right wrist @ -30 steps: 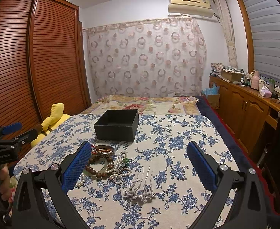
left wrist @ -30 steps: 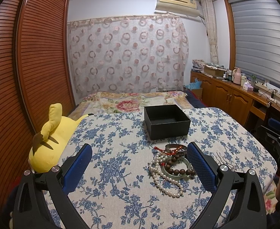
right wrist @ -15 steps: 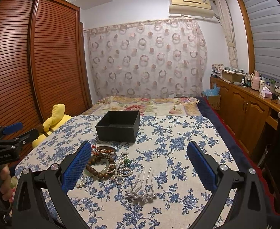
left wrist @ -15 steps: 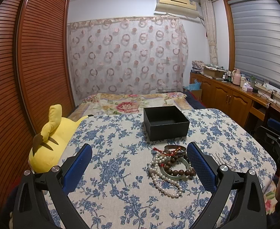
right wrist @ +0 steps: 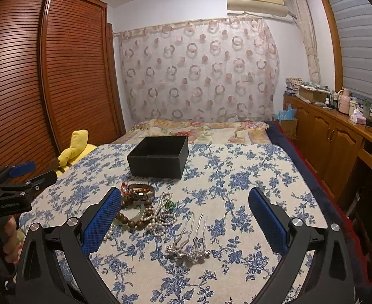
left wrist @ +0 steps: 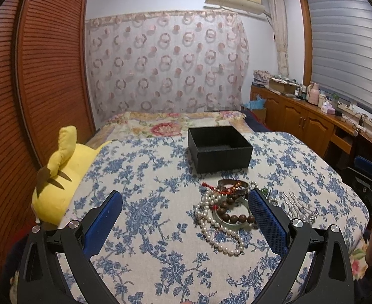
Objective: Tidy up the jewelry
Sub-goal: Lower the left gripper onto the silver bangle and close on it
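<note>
An open, empty black box (left wrist: 220,148) (right wrist: 159,155) stands on the blue-flowered bedspread (left wrist: 145,210). In front of it lies a jewelry pile: a pearl necklace (left wrist: 218,243) (right wrist: 160,221), a brown wooden bead bracelet (left wrist: 234,217) (right wrist: 135,221), a pale green bangle (left wrist: 226,224), a metal bangle (left wrist: 232,186) (right wrist: 140,192) with a red cord. A silver hair comb (right wrist: 189,243) lies to the right. My left gripper (left wrist: 186,217) is open and empty, near the pile. My right gripper (right wrist: 186,217) is open and empty above the comb.
A yellow plush toy (left wrist: 64,174) lies at the bed's left edge beside a wooden wardrobe (left wrist: 33,88). A wooden cabinet (right wrist: 338,147) with bottles runs along the right wall. A flowered quilt (right wrist: 198,129) lies behind the box.
Both grippers have eased slightly toward the bed; the jewelry pile and box sit a little higher in both views. Nothing was grasped or moved.
</note>
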